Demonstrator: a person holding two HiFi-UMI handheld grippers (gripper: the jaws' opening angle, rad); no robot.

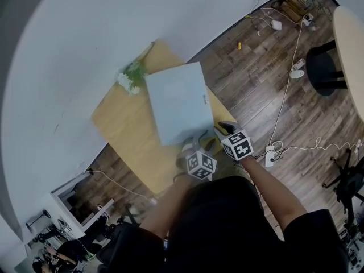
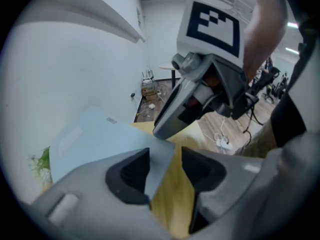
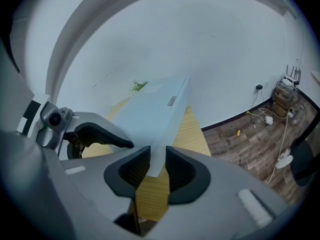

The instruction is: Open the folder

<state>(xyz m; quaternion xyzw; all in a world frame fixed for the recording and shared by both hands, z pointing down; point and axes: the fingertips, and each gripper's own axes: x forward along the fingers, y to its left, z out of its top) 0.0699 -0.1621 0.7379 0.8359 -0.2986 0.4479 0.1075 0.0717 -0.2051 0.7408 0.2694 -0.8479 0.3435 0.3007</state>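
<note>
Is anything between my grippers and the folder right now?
Nothing visible. The folder lies with its near corner between the open jaws of the left gripper, and its edge sits between those of the right gripper. The flowers lie by its far corner, away from both.

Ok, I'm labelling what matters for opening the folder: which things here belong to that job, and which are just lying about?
Job: pale blue folder; left gripper and right gripper, both open at its near edge; wooden table under it.
Lying about: flower sprig, white power strip on the floor, black chair.
</note>
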